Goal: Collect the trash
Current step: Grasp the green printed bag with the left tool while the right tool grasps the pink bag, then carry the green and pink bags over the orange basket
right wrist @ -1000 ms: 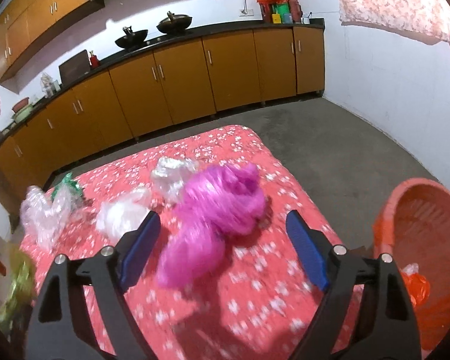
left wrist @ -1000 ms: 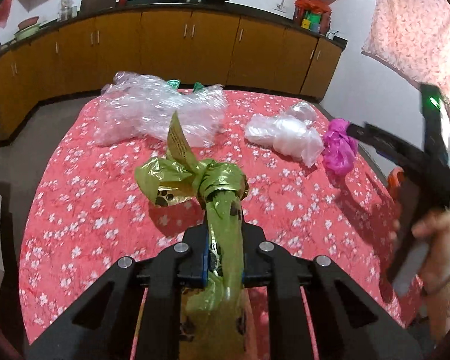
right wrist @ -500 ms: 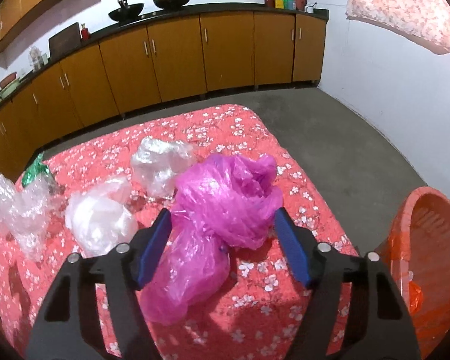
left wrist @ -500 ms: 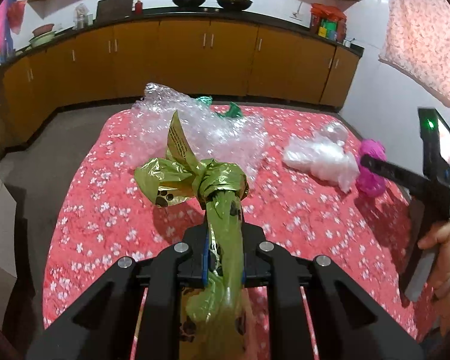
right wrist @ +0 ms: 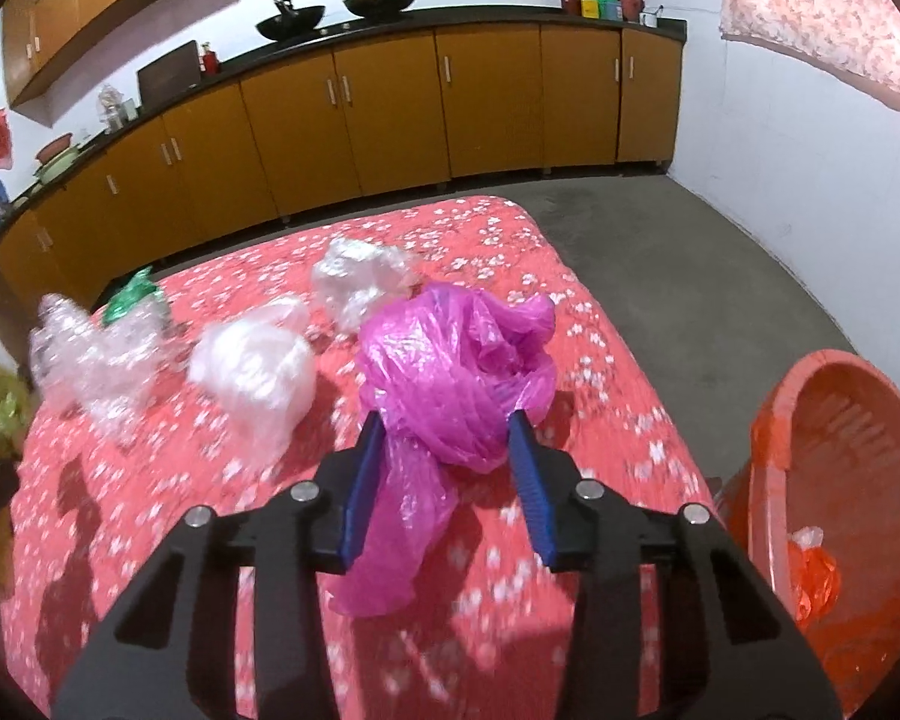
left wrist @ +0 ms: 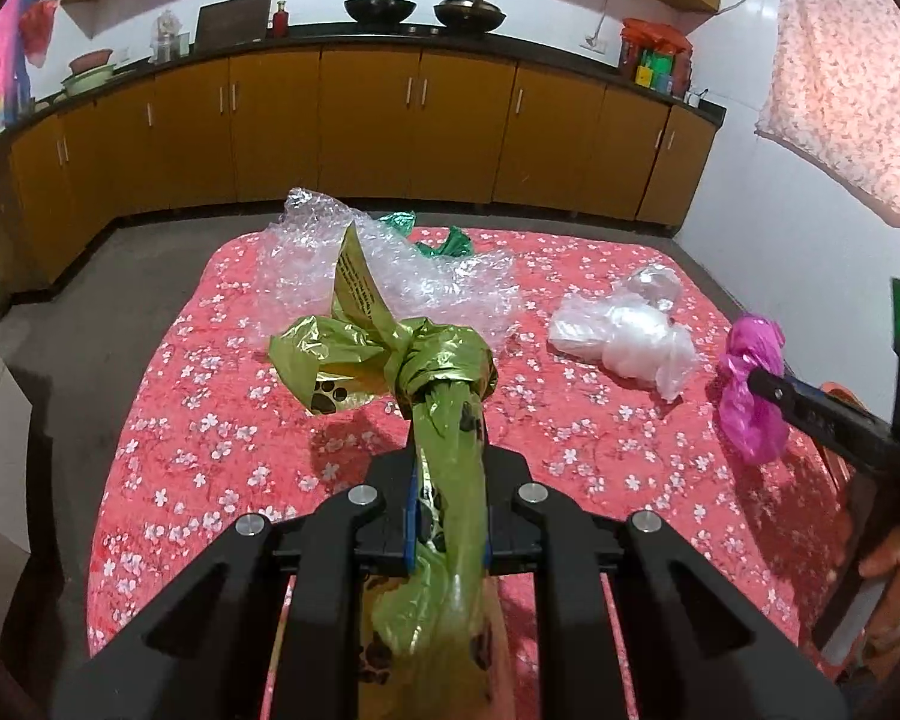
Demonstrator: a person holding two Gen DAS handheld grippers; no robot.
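Observation:
My left gripper (left wrist: 448, 456) is shut on a knotted green plastic bag (left wrist: 426, 372) and holds it above the red flowered table (left wrist: 210, 420). My right gripper (right wrist: 450, 420) is shut on a crumpled pink plastic bag (right wrist: 450, 366), lifted just off the table (right wrist: 600, 360); it also shows in the left wrist view (left wrist: 750, 396). A white plastic bag (right wrist: 252, 366), a clear crumpled wrapper (right wrist: 360, 276), bubble wrap (left wrist: 390, 264) and a green wrapper (left wrist: 444, 240) lie on the table.
An orange basket (right wrist: 840, 420) stands on the floor at the table's right edge, with orange plastic (right wrist: 810, 570) inside. Brown kitchen cabinets (left wrist: 390, 120) run along the far wall. A white wall (right wrist: 810, 150) is to the right.
My right gripper closed on the pink bag and lifted it slightly. My left gripper pulled back with the green bag still in it.

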